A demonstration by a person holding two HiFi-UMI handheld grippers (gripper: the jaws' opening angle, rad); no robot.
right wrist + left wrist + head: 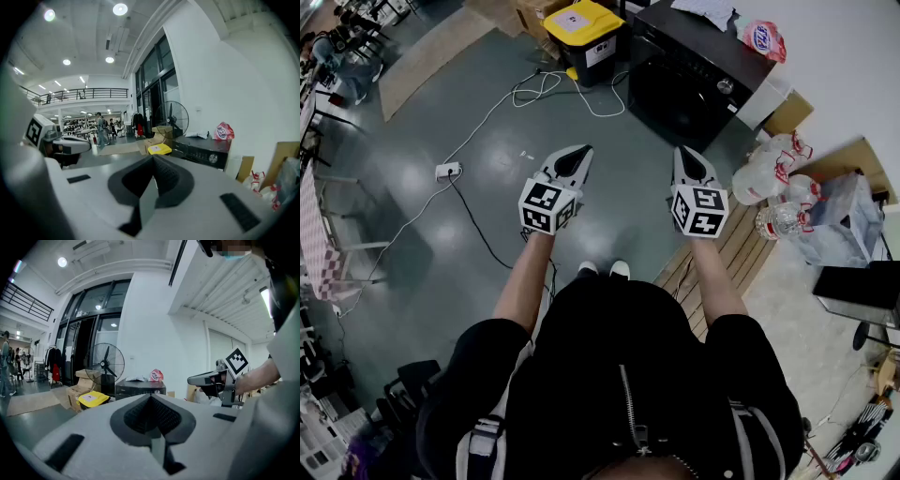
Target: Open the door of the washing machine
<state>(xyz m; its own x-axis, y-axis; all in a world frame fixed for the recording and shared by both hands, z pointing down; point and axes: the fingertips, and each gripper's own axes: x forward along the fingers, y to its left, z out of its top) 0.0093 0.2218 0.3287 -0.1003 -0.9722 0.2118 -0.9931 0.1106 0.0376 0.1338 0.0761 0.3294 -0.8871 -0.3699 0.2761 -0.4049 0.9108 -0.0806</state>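
While the person stands on the glossy grey floor [478,178], the head view shows the black washing machine [694,75] against the white wall [844,56], well ahead of the left gripper [575,152] and right gripper [686,155]. Left gripper view: jaws together, empty, with a fan [107,364] beyond. Right gripper view: jaws likewise together, empty.

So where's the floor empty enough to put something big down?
The grey floor in front of the black washing machine, right of the looping white cable, is bare. So is the stretch just right of the power strip. It's crowded by the water bottles on the right and around the yellow-lidded bin.
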